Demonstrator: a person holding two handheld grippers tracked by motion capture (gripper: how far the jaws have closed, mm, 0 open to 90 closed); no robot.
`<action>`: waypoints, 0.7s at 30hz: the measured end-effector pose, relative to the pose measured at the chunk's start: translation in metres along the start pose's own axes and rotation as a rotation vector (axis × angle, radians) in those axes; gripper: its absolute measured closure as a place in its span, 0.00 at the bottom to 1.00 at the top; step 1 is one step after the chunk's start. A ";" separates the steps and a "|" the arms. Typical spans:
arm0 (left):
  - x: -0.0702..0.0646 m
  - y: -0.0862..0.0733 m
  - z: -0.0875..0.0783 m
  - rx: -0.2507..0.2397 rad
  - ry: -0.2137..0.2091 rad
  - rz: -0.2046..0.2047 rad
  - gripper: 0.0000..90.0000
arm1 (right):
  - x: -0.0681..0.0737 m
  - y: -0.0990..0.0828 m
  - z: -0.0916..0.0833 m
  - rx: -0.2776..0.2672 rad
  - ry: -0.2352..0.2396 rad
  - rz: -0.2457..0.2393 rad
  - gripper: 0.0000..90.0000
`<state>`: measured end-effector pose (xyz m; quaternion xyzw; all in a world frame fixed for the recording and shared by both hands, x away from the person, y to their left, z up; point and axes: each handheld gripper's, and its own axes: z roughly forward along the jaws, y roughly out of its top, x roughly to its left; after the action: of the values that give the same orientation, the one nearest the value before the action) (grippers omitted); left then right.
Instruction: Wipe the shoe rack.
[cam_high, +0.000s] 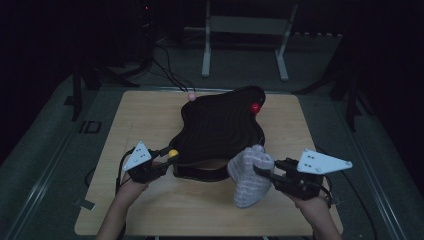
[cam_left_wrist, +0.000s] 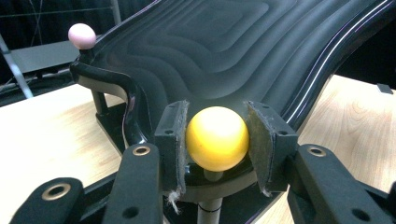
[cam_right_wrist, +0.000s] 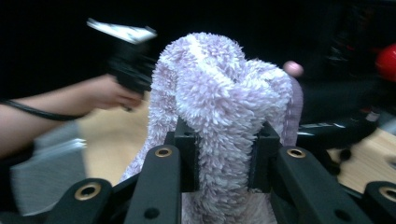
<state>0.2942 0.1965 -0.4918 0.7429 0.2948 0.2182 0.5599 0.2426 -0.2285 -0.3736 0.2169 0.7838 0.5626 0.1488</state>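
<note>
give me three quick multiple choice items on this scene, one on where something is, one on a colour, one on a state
1. Where is the fluffy cloth?
A. lying flat on the far edge of the table
B. pinched in the right gripper, beside the near edge of the black wavy tray
C. draped over the pink ball

2. What colour is the ball between the left gripper jaws?
A. yellow
B. red
C. green

3. How does the left gripper stand?
A. wide open, away from the tray
B. resting flat on the table, holding nothing
C. closed on the ball

Answers:
1. B, the right gripper view shows the jaws squeezing a bunched fold of the cloth, and the high view puts it by the tray's near edge.
2. A, the left gripper view shows a yellow ball.
3. C, both pads press the ball's sides.
</note>
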 end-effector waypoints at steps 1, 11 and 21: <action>0.000 0.000 0.000 0.000 0.000 0.001 0.66 | -0.005 -0.003 0.005 0.016 -0.016 0.015 0.79; 0.000 0.001 0.001 0.003 -0.004 0.005 0.66 | -0.004 -0.011 0.017 0.056 -0.026 0.031 0.79; 0.000 0.001 0.001 0.004 -0.004 0.006 0.66 | -0.012 0.000 -0.010 -0.026 -0.197 0.040 0.78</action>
<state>0.2948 0.1956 -0.4911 0.7455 0.2919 0.2175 0.5584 0.2476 -0.2429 -0.3705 0.2849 0.7534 0.5516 0.2167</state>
